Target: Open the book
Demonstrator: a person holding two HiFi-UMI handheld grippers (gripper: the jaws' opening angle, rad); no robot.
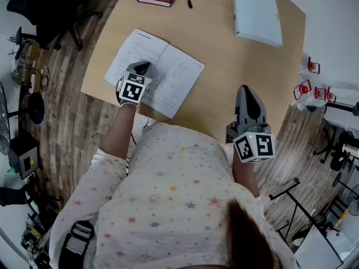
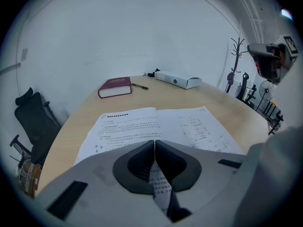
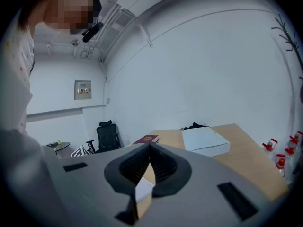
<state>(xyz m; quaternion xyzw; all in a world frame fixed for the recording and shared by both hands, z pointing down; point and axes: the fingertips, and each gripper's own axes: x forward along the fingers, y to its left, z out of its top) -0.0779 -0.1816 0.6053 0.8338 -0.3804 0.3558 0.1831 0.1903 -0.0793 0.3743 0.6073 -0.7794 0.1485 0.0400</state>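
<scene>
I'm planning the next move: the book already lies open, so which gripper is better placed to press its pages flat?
Left. The left gripper, jaws together, hangs right over the open book, above its left page. The right gripper, also shut, sits by the near edge of the table, off the book.

Even, diffuse light is filling the room; shadows on the table (image 1: 224,66) are falling faint. Both gripper views are bending and darkening toward their edges. The nearest foreground is appearing soft, probably out of focus.

Wood-plank floor (image 1: 73,128), plain white walls (image 2: 118,41), black office chair (image 1: 50,10) near a pale wooden table (image 1: 235,77)
</scene>
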